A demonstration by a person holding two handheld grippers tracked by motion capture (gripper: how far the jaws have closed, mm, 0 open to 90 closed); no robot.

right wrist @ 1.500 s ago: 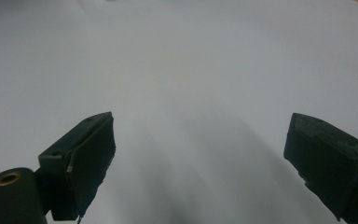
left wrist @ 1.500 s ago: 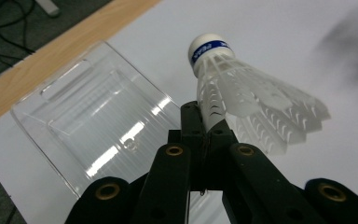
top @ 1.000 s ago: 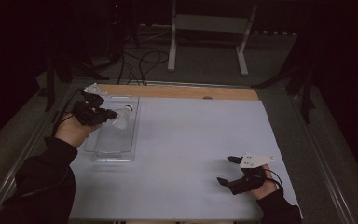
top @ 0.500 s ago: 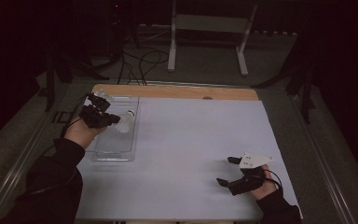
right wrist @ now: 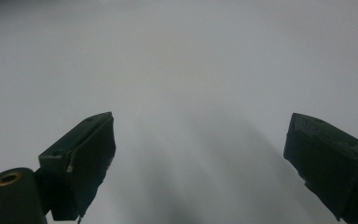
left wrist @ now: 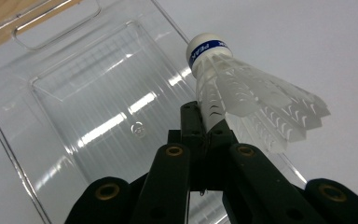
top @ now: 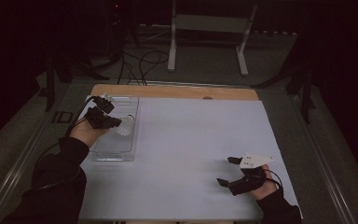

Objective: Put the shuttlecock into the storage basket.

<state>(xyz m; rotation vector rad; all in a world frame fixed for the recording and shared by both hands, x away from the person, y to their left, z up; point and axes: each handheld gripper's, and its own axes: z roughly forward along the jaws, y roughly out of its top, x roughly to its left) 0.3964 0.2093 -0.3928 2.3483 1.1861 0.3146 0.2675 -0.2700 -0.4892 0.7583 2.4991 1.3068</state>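
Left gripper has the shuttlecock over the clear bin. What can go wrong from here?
1. The left gripper pinches only the thin edge of the shuttlecock skirt, so it may slip or twist out early.
2. The shuttlecock hangs near the clear bin's right wall; released there, it might land on the white table cover.
3. The plastic skirt may deform under the clamp.

A white-covered table (top: 191,154) bears a clear plastic tray (top: 116,151) at its left.
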